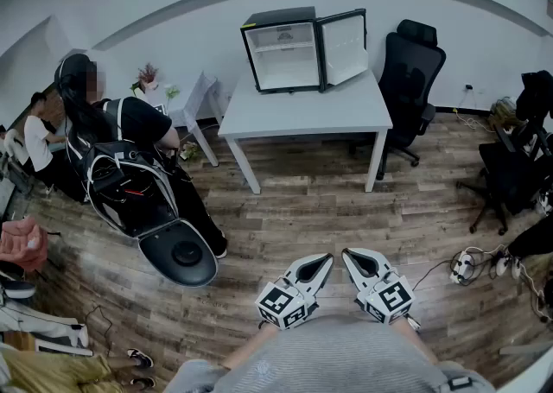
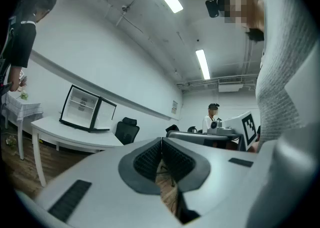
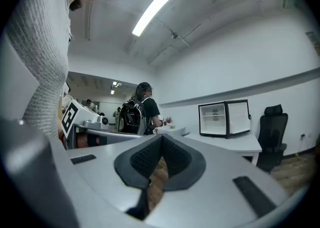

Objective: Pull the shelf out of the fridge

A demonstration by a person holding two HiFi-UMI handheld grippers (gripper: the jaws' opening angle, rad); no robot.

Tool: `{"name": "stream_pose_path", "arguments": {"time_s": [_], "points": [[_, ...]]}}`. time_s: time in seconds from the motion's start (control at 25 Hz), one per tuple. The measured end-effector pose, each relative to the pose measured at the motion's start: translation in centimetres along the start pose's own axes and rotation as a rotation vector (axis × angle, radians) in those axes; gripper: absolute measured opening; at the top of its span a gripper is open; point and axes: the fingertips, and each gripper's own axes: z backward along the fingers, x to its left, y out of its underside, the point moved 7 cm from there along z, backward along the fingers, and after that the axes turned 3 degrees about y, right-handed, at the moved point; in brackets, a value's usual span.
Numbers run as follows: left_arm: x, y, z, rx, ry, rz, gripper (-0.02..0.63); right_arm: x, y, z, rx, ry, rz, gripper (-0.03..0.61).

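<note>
A small black fridge (image 1: 294,47) stands at the back of a white table (image 1: 302,110), its door swung open to the right. Inside it a white shelf (image 1: 284,45) sits across the upper part. The fridge also shows far off in the left gripper view (image 2: 85,108) and the right gripper view (image 3: 223,118). Both grippers are held close to my body, far from the table. My left gripper (image 1: 327,258) (image 2: 161,141) is shut with nothing in it. My right gripper (image 1: 349,255) (image 3: 161,139) is shut and empty too.
A black office chair (image 1: 410,80) stands right of the table. A person with a backpack (image 1: 130,167) and a black round case stands at the left. More chairs (image 1: 510,167) and floor cables (image 1: 471,263) lie at the right. Wood floor stretches between me and the table.
</note>
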Motion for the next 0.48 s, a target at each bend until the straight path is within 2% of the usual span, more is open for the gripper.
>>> {"name": "stream_pose_path", "arguments": {"time_s": [0.2,0.48], "points": [[-0.5,0.6,-0.4,0.01,0.008,-0.03,0.012,-0.6,0.4,0.7,-0.014,0.028,-0.003,0.012],[-0.1,0.1,-1.1,0.013,0.007,-0.021,0.012,-1.2,-0.1,0.6,-0.022,0.03,-0.008,0.012]]}}
